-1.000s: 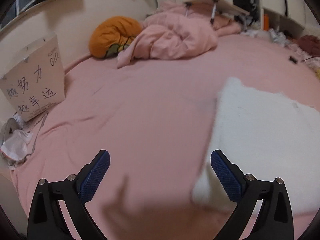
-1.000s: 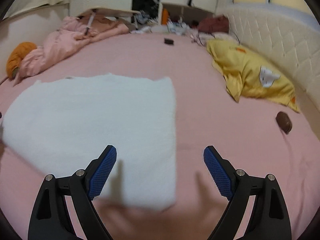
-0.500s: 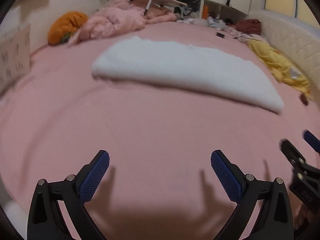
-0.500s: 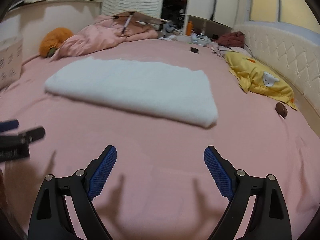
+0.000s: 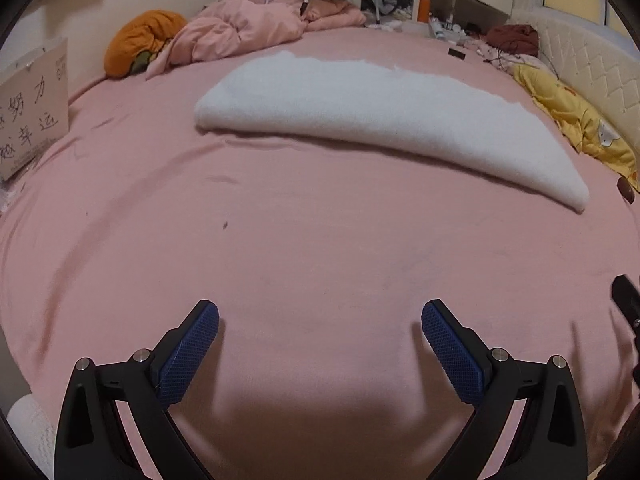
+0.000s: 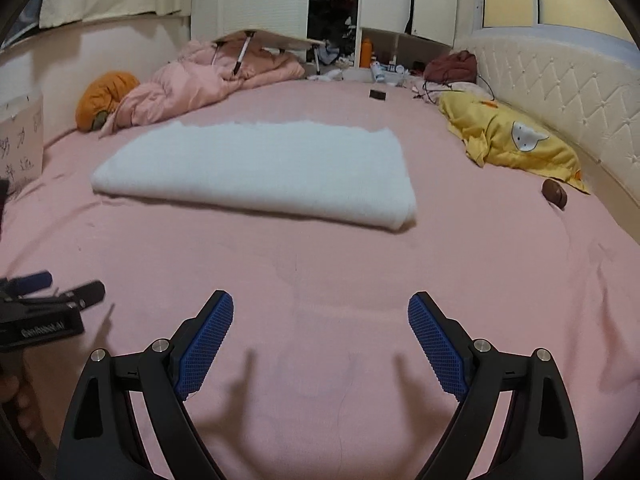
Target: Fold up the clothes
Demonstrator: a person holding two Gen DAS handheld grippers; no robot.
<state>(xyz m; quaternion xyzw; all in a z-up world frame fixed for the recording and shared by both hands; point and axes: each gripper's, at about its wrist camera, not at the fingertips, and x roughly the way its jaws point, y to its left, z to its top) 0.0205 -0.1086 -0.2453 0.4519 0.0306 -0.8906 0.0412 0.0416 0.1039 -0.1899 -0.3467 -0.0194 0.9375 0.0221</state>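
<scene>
The big pink bed [image 6: 360, 264] is giving a flat place for folding. The white fluffy garment [image 6: 256, 168] is lying folded in the middle, far from both tongs. The left gripper [image 5: 320, 334] and right gripper [image 6: 320, 326] are hanging wide, holding nothing, maybe because this fold looks finished

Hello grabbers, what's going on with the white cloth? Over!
Left gripper open, empty. Right gripper open, empty. White cloth folded, flat on the pink bed, beyond both. Nothing between grippers and cloth.
</scene>
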